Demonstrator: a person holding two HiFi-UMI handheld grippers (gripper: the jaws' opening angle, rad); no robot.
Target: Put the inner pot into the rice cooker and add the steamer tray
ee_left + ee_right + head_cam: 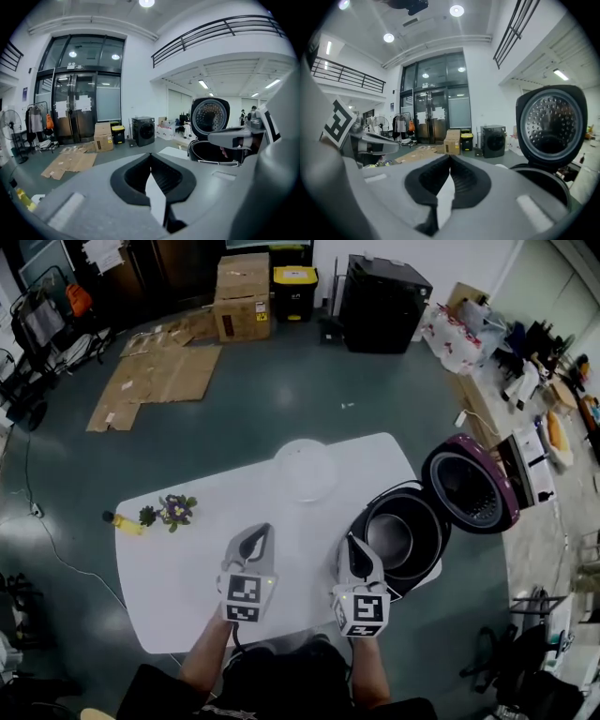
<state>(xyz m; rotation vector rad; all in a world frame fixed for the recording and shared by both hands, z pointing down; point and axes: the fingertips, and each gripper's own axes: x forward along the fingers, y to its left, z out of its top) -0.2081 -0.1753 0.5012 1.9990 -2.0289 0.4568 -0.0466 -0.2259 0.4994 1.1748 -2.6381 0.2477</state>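
The rice cooker [405,532] stands at the table's right edge with its purple lid [471,484] swung open. A dark inner pot [392,540] sits inside its body. The clear round steamer tray [305,470] lies on the white table [187,568] at the far middle. My left gripper [259,538] hovers over the table's near middle, shut and empty. My right gripper [353,545] is just left of the cooker, also shut and empty. The left gripper view shows the left gripper [151,157], the cooker [213,151] and its lid [210,117]. In the right gripper view, the right gripper [450,159] points past the lid [551,124].
A small bunch of flowers [170,512] and a yellow object [126,524] lie at the table's left end. Flattened cardboard [159,376], boxes [243,294] and a black appliance [382,301] sit on the floor beyond. A cluttered bench [525,399] runs along the right.
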